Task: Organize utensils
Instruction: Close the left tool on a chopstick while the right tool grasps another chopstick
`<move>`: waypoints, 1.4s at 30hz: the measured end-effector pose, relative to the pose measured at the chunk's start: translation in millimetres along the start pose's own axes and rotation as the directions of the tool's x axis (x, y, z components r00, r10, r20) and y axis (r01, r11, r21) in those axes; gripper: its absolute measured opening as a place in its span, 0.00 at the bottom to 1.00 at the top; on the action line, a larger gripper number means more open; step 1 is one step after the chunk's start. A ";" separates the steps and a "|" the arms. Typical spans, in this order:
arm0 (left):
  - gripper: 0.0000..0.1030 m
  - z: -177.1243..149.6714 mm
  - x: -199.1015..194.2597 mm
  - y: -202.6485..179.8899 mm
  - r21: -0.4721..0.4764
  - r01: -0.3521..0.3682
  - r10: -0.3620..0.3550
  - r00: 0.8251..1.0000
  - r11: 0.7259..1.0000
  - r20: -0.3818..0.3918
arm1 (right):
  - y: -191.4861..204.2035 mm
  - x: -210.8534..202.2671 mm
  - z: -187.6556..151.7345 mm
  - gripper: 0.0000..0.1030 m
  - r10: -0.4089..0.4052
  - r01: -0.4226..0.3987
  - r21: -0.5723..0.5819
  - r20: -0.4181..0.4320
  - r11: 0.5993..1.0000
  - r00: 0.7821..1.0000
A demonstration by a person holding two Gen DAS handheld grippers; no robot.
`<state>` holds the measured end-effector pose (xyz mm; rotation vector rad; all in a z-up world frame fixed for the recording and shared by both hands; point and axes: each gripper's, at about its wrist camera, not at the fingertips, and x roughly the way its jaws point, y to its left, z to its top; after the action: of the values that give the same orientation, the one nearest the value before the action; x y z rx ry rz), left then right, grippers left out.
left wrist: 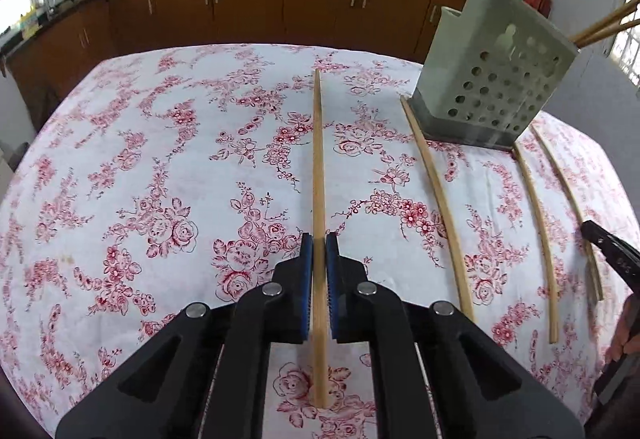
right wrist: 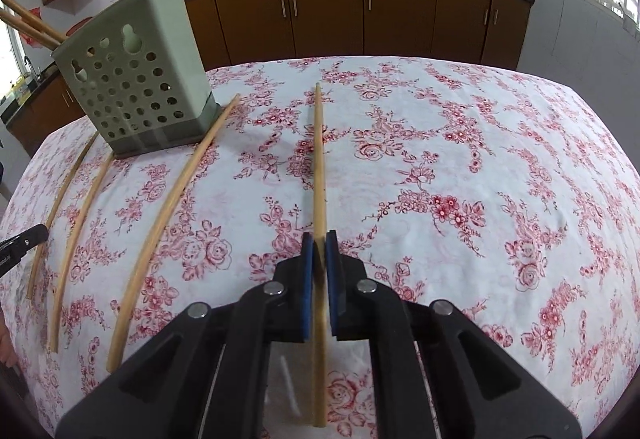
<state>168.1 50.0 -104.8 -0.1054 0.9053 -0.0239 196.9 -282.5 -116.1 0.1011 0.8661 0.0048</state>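
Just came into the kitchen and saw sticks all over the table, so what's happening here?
A person is tidying chopsticks with two handheld grippers. The left gripper is shut on one chopstick, and the right gripper is shut on a second chopstick, both low over the floral tablecloth. More loose chopsticks lie on the cloth beside the perforated holder, which already has several sticks standing in it.

Right gripper (right wrist: 319, 239) clamping a chopstick (right wrist: 319, 159)

Holder (right wrist: 136, 87) upper left; three loose chopsticks (right wrist: 168, 207) at left.
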 end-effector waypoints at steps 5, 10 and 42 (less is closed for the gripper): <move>0.09 -5.6 -2.6 1.5 0.008 0.009 -0.010 0.999 1.000 0.032 | -1.7 -0.5 -0.5 0.08 0.001 -0.001 0.002 0.000 1.000 1.000; 0.09 -6.9 -6.5 4.5 -0.007 0.028 -0.028 0.999 1.000 0.034 | -0.4 0.3 0.0 0.08 -0.003 0.003 0.001 0.000 1.000 1.000; 0.09 -4.9 -6.5 3.5 0.002 0.021 -0.021 0.999 1.000 0.029 | 1.3 -3.4 -5.7 0.28 -0.051 0.051 -0.014 0.001 0.999 0.999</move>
<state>160.1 53.5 -103.0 -0.1134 0.8750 -0.0420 190.4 -280.9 -117.1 0.0657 0.8675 -0.0366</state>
